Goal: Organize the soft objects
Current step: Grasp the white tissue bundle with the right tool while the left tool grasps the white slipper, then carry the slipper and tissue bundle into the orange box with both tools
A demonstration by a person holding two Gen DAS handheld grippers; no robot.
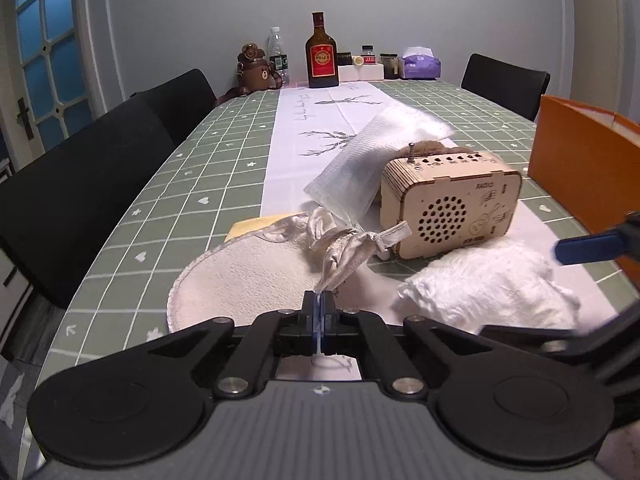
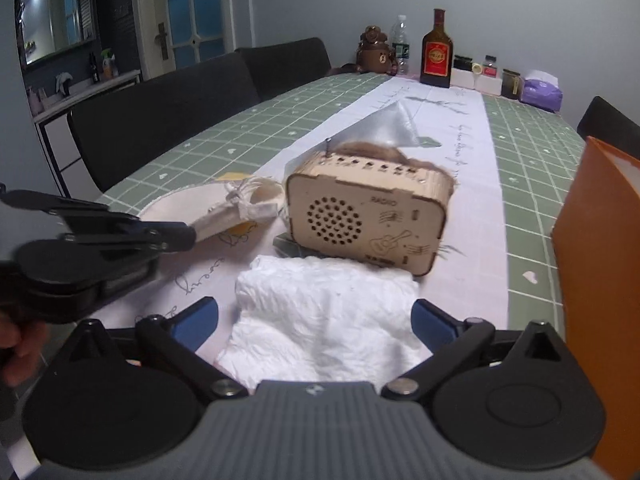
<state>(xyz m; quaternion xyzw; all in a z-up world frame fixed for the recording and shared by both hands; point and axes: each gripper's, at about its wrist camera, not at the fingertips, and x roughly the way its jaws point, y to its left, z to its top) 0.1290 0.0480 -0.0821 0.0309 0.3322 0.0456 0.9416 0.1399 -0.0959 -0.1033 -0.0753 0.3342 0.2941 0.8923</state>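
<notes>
While the left hand-held gripper (image 1: pixel 321 298) has its jaws pressed fully together, they pinch the pale satin ribbon tie (image 1: pixel 352 254) of a round cream terry-cloth bib (image 1: pixel 248 276) that lies flat on the worktop (image 1: pixel 168 184), which is covered in green grid-pattern cloth. The ribbon rises taut from the bib to the jaw tips. The right hand-held gripper (image 2: pixel 316 320) is spread wide, its blue-padded fingers (image 2: pixel 434 320) on either side of a fluffy white folded cloth (image 2: pixel 324 316) resting on the white table runner (image 2: pixel 460 152); contact cannot be confirmed. Just behind the cloth stands a light wooden box-shaped radio (image 2: pixel 366 216). An orange box (image 2: pixel 600 280) stands at the right edge.
</notes>
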